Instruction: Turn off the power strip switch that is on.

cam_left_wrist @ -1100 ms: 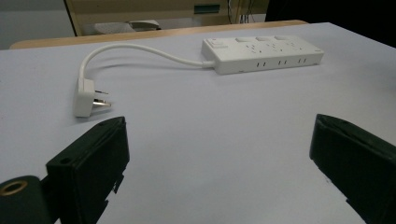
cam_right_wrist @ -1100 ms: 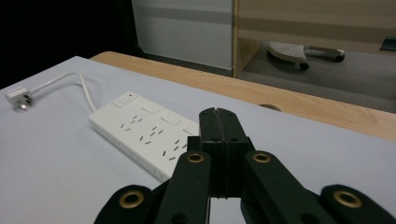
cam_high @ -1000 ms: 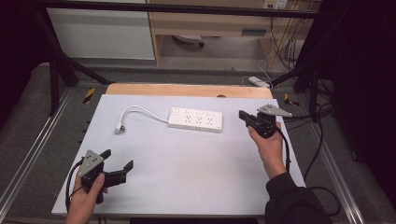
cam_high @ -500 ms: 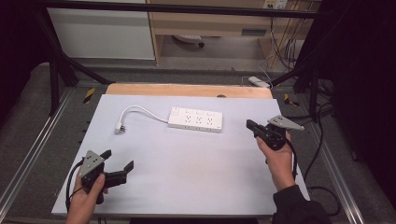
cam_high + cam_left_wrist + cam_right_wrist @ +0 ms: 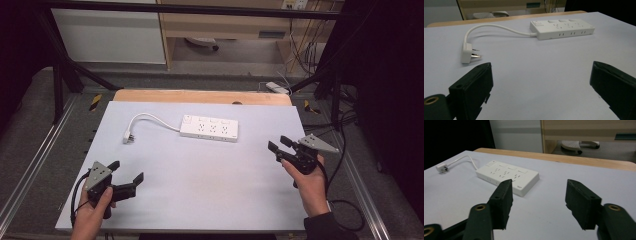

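White power strip [image 5: 209,127] lies flat on the pale tabletop [image 5: 200,200], in the far half, long axis roughly parallel to the far edge. Top face carries a switch at its left end and three groups of sockets. A white cord [image 5: 150,119] leaves that left end, arcs away and ends in a white plug [image 5: 128,137], prongs exposed, resting on the surface, unplugged.

right gripper [image 5: 537,203]: jaws apart, empty | power strip [image 5: 507,177] ahead on table [image 5: 574,172]
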Motion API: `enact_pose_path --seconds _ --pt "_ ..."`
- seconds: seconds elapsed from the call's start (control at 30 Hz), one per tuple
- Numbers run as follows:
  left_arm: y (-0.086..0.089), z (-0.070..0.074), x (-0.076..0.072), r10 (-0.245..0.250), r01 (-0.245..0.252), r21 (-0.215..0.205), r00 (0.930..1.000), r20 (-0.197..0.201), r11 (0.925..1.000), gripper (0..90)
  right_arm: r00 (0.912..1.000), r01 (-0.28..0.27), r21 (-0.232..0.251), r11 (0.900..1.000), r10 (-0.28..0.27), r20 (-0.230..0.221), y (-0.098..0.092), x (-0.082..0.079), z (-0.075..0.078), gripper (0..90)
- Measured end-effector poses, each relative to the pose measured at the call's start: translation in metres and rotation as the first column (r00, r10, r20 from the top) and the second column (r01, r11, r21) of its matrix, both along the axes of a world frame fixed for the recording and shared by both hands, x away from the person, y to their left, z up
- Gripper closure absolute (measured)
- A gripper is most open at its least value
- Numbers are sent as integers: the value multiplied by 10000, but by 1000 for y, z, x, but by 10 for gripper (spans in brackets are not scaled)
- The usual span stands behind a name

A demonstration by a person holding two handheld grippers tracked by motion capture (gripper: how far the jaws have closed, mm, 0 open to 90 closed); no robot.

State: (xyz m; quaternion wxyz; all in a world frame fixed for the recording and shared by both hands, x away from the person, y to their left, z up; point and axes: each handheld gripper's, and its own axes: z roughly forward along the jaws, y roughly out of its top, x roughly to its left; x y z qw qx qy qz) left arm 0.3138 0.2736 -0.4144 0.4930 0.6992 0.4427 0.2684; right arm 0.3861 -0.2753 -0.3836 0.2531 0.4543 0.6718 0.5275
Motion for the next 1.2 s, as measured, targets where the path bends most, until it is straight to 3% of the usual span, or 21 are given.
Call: enact_pose_path --seconds 0.6,0.83,1.2 --pt "0 1 -1 -17 18 -40 10000 53 10000 49 9985 496 179 9986 -500 204 -14 -23 -1 52" --pt "0 1 -1 -33 33 -32 10000 42 10000 49 9963 437 -20 9990 -435 735 -18 -34 -6 20" --pt "-1 1 -1 -57 57 -45 10000 77 10000 49 9988 382 -97 9992 -379 297 -21 -40 -25 22"
